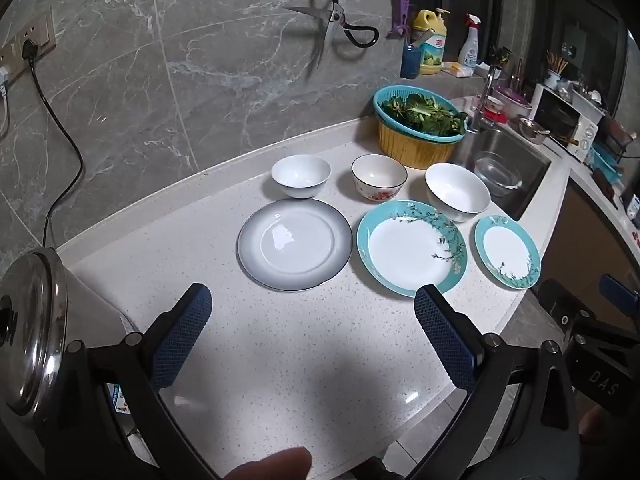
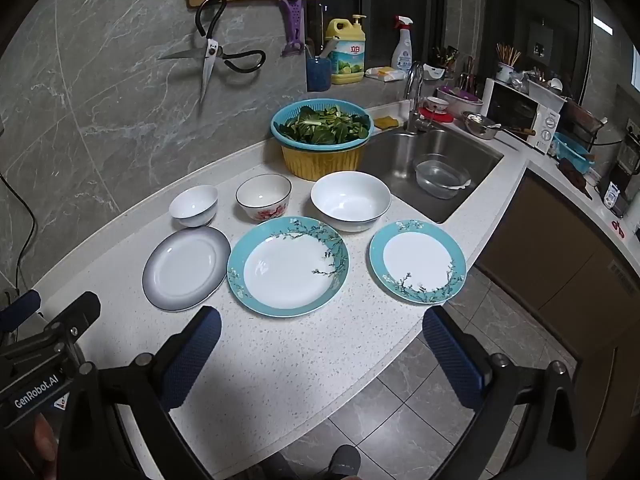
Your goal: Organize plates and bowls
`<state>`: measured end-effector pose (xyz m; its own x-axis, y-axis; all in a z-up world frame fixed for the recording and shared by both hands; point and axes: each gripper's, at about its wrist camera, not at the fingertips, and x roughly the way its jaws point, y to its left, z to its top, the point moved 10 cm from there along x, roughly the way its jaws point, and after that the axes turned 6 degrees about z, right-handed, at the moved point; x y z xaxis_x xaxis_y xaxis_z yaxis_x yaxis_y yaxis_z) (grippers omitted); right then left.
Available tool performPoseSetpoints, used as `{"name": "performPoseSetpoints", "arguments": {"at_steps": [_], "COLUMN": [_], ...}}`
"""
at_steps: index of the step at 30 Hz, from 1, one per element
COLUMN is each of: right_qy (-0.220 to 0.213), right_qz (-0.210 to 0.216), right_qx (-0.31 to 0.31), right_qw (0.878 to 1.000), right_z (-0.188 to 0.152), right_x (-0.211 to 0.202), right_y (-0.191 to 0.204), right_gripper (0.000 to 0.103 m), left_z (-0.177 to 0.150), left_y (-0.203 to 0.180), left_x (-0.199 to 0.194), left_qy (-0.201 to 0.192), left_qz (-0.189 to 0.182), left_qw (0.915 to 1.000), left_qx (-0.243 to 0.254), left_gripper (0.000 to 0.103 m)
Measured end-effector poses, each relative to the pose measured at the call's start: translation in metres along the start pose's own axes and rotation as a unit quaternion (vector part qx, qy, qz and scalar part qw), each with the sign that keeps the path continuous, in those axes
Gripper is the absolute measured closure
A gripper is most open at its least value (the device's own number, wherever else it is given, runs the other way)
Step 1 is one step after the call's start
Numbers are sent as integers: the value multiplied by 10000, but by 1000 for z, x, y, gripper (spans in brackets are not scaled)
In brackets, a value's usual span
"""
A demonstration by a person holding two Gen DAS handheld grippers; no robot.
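Here, three plates and three bowls are laid out on the counter (image 2: pixel 280 360), untouched, with both tools held wide apart and empty.

Nearest the edge, a front row is formed by the large teal plate (image 2: pixel 288 266), the grey plate (image 2: pixel 186 268) to its left and the small teal plate (image 2: pixel 417 261) by the sink (image 2: pixel 432 152); behind them the big white bowl (image 2: pixel 351 200), the flowered bowl (image 2: pixel 263 197) and the small white bowl (image 2: pixel 193 205) are set apart from one another. The left gripper (image 1: pixel 312 340) and the right gripper (image 2: pixel 320 354) are kept above bare counter, nothing between their pads. Stacking is probably best begun on the largest plate, each smaller piece being pinched at its rim, lifted level and lowered centred, so that glazed edges are not chipped.
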<state>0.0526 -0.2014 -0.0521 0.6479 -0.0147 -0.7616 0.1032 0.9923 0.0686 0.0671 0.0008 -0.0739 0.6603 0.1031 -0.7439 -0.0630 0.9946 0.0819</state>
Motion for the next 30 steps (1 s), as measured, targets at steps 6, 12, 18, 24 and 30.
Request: {"name": "performPoseSetpoints", "arguments": {"at_steps": [6,12,18,24,30], "right_qy": [10,14,18,22,26], "right_qz": [-3,3,0,3,-4], "right_qx": [-1,0,0,-4,-10], "right_qw": [10000,10000,10000,10000,10000], "right_z": [0,-1,-2,-2,-3], "right_x": [0,0,0,0,0], "right_y": [0,1,1,2,2], "right_gripper": [0,0,0,0,0], "left_z": [3,0,-3,-5,-8], "left_y": [-3,1,1,1,-1], "left_x": [1,3,4,4,4], "left_qy": [16,25,18,17,21], "left_qz": [72,27,18,21,24], "left_qw": [9999,10000,10000,10000,10000], "left_qx": [72,26,24,27,24], "left_gripper": [0,0,0,0,0]}}
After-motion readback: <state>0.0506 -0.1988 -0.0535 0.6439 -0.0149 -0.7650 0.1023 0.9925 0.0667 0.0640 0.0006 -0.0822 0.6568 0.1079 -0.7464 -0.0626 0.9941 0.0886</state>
